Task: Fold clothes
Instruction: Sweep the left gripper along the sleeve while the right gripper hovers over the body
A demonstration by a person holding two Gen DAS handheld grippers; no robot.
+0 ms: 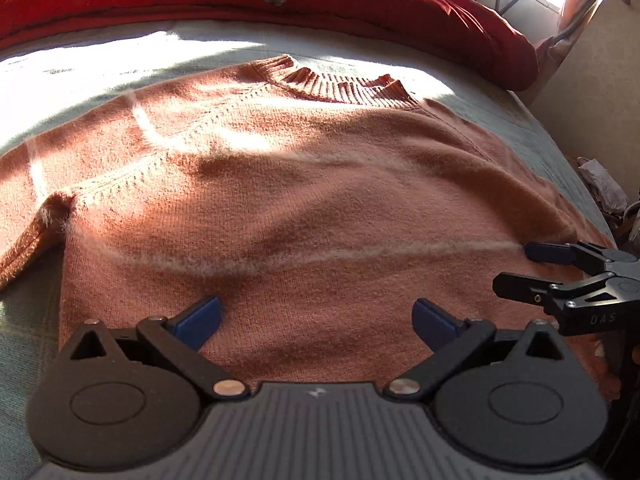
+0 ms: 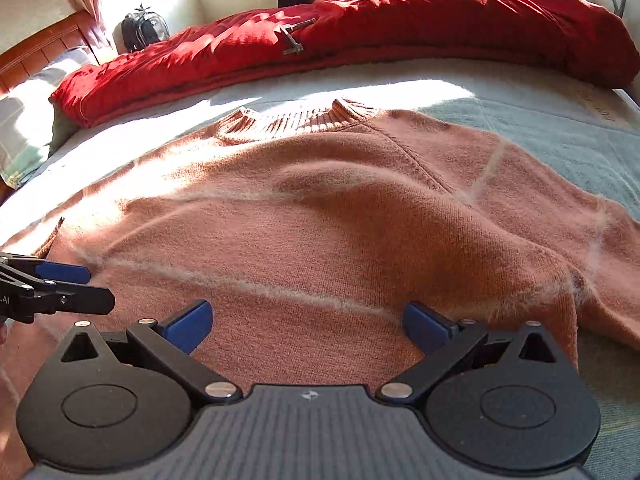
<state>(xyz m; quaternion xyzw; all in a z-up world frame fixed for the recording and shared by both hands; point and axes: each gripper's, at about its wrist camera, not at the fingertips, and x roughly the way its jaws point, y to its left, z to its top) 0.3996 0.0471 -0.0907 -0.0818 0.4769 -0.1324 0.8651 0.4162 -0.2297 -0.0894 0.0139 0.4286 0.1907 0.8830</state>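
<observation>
On the bed: sweater [image 1: 304, 200] lies flat, collar [image 1: 340, 84] far, hem near.
Left gripper [image 1: 316, 320]: fingers spread, empty, over the hem.
Right gripper [image 2: 306, 322]: spread too, empty, beside it.
Feel: probably soft, light, fuzzy knit; stretches, sags.
Hold: pinch hem corners or shoulders, both layers.
Behind: red duvet [image 2: 360, 36].

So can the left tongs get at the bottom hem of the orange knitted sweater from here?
Probably yes: the left tongs are open just above the orange knitted sweater, with nothing lying between.
</observation>
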